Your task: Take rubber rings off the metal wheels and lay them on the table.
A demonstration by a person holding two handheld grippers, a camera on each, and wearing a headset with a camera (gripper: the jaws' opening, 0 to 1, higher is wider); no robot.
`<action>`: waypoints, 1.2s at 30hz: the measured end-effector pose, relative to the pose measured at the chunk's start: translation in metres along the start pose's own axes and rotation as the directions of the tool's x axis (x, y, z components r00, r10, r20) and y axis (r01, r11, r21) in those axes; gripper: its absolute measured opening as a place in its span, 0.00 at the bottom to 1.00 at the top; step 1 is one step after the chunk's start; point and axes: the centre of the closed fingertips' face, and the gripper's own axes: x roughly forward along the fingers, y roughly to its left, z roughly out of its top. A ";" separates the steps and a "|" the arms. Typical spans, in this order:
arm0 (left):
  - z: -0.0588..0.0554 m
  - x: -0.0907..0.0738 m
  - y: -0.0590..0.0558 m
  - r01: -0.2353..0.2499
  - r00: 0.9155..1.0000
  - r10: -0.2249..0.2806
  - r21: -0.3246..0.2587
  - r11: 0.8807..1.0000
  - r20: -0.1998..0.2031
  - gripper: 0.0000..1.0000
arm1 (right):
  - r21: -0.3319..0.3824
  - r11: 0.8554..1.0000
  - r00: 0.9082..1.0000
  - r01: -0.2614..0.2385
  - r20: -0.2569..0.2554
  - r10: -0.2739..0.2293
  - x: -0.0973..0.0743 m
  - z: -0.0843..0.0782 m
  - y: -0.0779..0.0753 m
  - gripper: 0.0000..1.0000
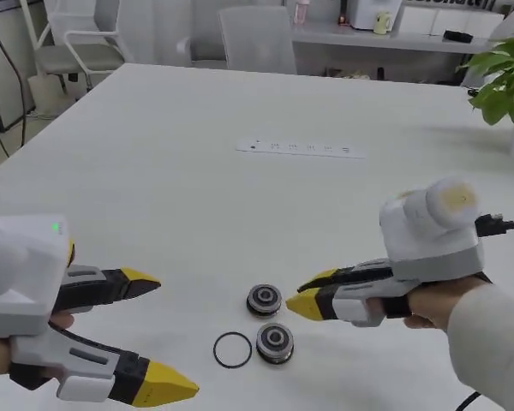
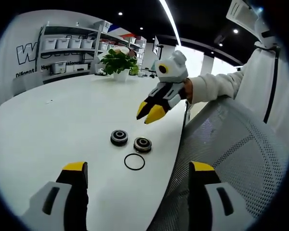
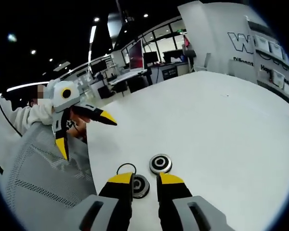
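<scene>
Wall lettering (image 2: 26, 52) starts "W"; loose rubber ring (image 1: 232, 349) beside wheels (image 1: 275, 342)

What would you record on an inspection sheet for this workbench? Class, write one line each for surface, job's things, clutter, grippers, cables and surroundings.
Surface: white table, smooth and pale.
Job's things: far wheel and near wheel sit close together; one rubber ring lies flat beside the near wheel.
Clutter: nothing seen; a power strip is set in the tabletop.
Grippers: left gripper wide open, empty; right gripper has its fingers nearly together, empty, beside the far wheel.
Cables: black cable runs from the right gripper.
Surroundings: chairs behind the table, potted plant at its far right.
</scene>
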 end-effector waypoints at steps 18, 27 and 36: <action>0.013 -0.001 -0.004 0.011 0.999 -0.012 0.005 1.000 0.052 0.84 | -0.127 0.990 0.979 -0.060 -0.201 0.033 0.011 -0.040 0.012 0.24; 0.028 0.000 -0.008 0.011 0.997 -0.014 0.036 0.999 0.081 0.84 | -0.122 0.991 0.976 -0.056 -0.214 0.029 0.011 -0.044 0.011 0.24; 0.045 0.009 -0.017 0.012 0.996 -0.020 0.102 0.995 0.085 0.81 | -0.122 0.991 0.977 -0.057 -0.213 0.030 0.011 -0.044 0.011 0.23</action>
